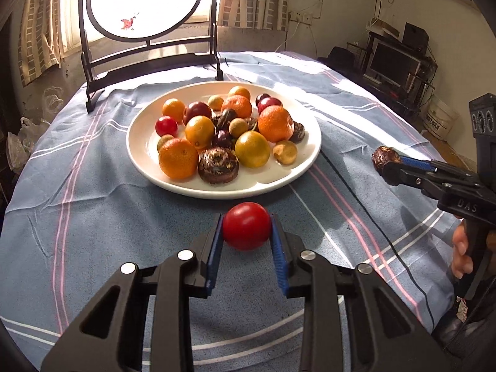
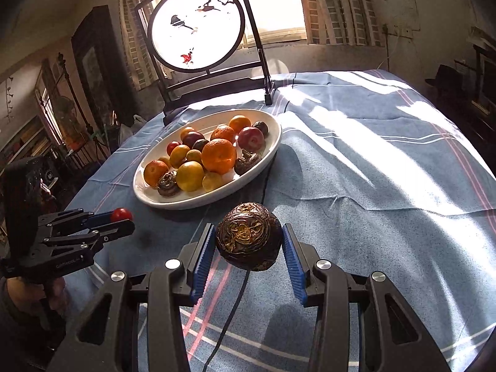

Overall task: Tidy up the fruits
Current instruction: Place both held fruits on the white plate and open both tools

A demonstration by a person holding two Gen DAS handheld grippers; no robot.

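While sunlight fell across the tabletop (image 1: 77,186), its blue striped cloth carried a round-screen stand (image 1: 148,46) at the far edge. Nearer sat the white plate (image 1: 145,161), heaped with oranges, plums, yellow fruit and dark brown ones. Left hand-held gripper (image 1: 247,232) clamped a red plum (image 1: 246,230) just before the plate's near rim. Right hand-held gripper (image 2: 248,241) gripped a dark brown wrinkled fruit (image 2: 249,240), beside the plate, above the cloth.
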